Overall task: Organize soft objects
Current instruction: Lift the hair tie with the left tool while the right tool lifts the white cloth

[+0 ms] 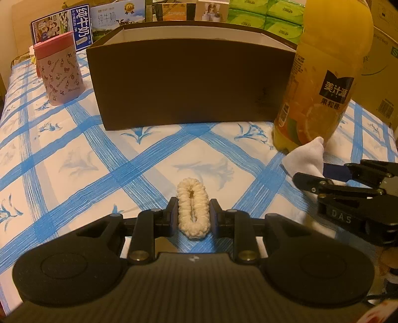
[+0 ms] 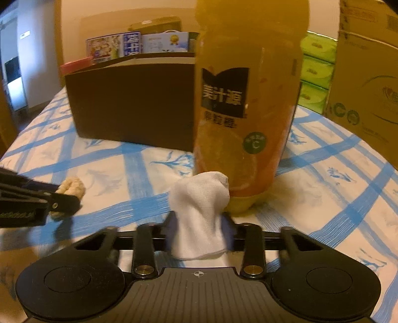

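A cream knitted scrunchie (image 1: 192, 218) lies squeezed between the fingers of my left gripper (image 1: 194, 201), just over the blue-checked cloth (image 1: 74, 159). A white sock (image 2: 199, 198) bunches up out of my right gripper (image 2: 200, 217), whose fingers press on it at both sides. The sock's tip rests against the foot of an orange juice bottle (image 2: 243, 99). In the left wrist view the right gripper (image 1: 330, 171) comes in from the right with the sock (image 1: 306, 156). In the right wrist view the left gripper (image 2: 59, 196) holds the scrunchie (image 2: 73, 186) at the left. An open brown box (image 1: 189, 82) stands behind.
The juice bottle (image 1: 321, 82) stands at the box's right front corner. A pink lidded cup (image 1: 59, 67) stands left of the box. Milk cartons (image 1: 99, 20) and green tissue packs (image 1: 263, 17) line the back. A large cardboard carton (image 2: 368, 87) bounds the right side.
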A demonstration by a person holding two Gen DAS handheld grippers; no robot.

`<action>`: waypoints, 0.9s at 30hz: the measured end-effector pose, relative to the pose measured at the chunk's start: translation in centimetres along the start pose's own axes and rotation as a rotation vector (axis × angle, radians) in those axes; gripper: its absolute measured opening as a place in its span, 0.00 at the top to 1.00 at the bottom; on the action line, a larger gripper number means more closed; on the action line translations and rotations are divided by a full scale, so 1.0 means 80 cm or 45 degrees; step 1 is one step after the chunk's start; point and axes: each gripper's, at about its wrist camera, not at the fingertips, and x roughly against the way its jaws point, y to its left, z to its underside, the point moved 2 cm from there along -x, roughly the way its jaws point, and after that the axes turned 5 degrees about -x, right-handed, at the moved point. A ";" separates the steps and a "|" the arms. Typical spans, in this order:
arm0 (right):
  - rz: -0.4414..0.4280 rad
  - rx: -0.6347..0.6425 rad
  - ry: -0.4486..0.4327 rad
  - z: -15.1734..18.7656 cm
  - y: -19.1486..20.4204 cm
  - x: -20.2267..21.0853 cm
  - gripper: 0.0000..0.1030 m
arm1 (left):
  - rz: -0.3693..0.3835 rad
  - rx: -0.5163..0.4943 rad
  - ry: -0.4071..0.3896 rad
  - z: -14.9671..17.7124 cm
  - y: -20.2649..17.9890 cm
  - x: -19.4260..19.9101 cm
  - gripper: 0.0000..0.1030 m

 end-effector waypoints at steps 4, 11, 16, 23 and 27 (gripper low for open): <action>-0.049 0.004 0.044 0.001 0.003 0.010 0.93 | 0.019 0.003 0.004 0.003 -0.002 0.004 0.79; -0.225 -0.030 0.118 0.023 0.024 0.061 0.94 | 0.034 -0.021 0.033 0.021 -0.007 0.025 0.79; -0.279 -0.036 0.191 0.044 0.043 0.087 0.94 | 0.036 -0.043 0.081 0.042 -0.010 0.047 0.78; -0.190 -0.001 0.190 0.048 0.054 0.085 0.42 | 0.045 -0.048 0.101 0.053 -0.012 0.057 0.69; -0.196 0.021 0.166 0.048 0.059 0.081 0.42 | 0.040 -0.059 0.089 0.054 -0.014 0.056 0.69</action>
